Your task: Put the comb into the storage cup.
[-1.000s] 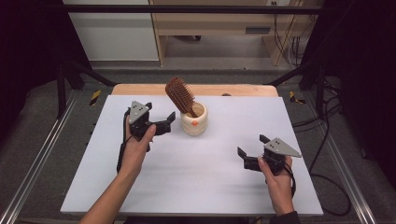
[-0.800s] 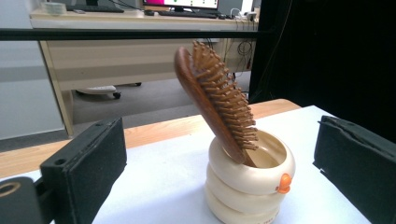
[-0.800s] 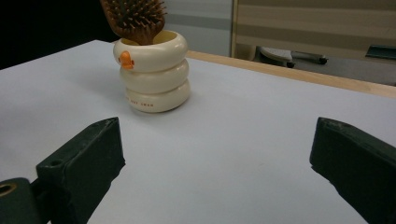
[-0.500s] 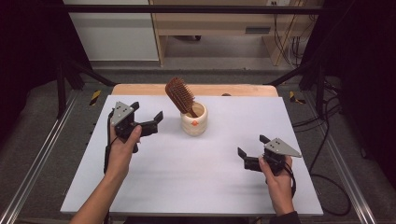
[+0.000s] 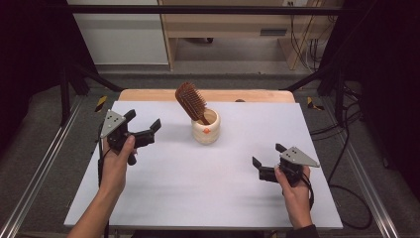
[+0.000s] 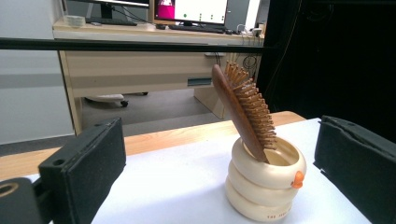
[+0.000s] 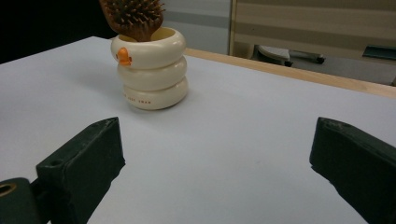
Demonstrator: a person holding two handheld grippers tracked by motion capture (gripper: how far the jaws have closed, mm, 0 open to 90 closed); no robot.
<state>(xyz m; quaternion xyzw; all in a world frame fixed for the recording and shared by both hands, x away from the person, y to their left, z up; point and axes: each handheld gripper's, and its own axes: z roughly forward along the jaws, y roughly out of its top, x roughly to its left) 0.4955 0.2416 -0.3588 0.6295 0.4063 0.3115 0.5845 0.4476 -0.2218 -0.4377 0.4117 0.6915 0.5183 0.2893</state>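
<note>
A cream ringed cup with an orange mark stands at the middle back of the white table. A brown wooden hairbrush leans in it, head up and tilted left. My left gripper hovers open to the left of the cup, jaws pointing toward it; the cup and brush show between its jaws. My right gripper rests open at the front right, well away from the cup, with nothing between its jaws.
A wooden strip runs along the table's far edge. Metal rails flank the table on both sides. A desk and cables stand beyond on the grey floor.
My left gripper has drawn back leftward from the cup, staying open. The right gripper has not moved.
</note>
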